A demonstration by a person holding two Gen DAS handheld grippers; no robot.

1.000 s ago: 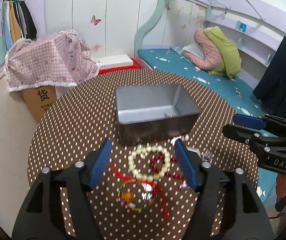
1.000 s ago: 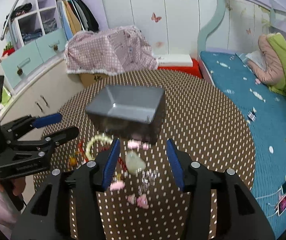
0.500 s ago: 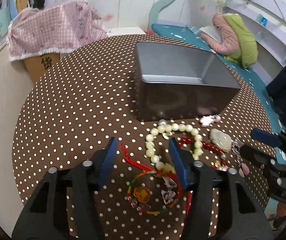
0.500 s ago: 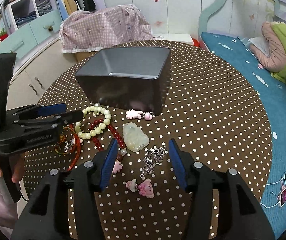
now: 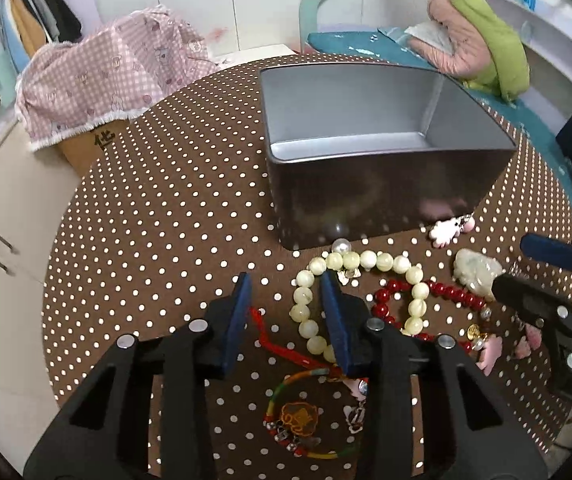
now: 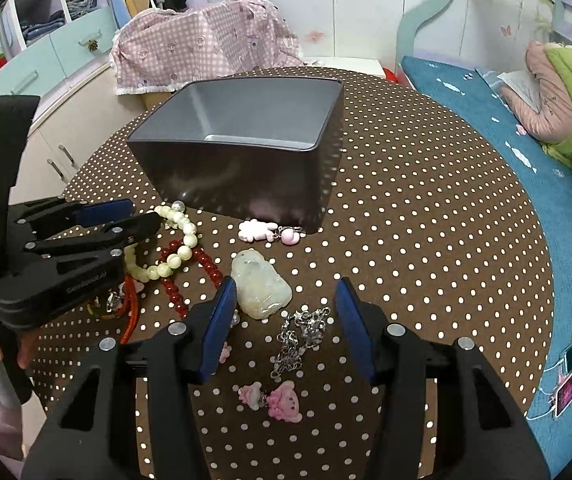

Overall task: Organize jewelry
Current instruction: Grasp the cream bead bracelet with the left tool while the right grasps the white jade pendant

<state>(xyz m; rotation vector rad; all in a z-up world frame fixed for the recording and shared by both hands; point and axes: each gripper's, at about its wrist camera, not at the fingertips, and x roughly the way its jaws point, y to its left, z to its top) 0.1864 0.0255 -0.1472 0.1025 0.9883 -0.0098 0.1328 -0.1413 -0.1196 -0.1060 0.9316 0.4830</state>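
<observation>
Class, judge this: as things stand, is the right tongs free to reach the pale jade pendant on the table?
Probably yes. The right tongs stand open, the jade pendant lies bare just inside the gap, beside the silver chain; nothing covers it.

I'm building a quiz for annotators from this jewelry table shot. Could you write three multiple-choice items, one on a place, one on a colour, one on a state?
1. Where does the pale jade pendant lie?
A. inside the box
B. on the tablecloth in front of the box
C. on the bed

2. What colour is the bead strand that crosses the pearl bracelet?
A. red
B. blue
C. black

3. What is the state of the right tongs?
A. shut on the pendant
B. shut on the chain
C. open, holding nothing

Answers:
1 B: the pendant rests on the dotted cloth, on the near side of the grey metal box.
2 A: the small round beads are dark red.
3 C: its blue pads stand wide apart above the silver chain, gripping nothing.
</observation>
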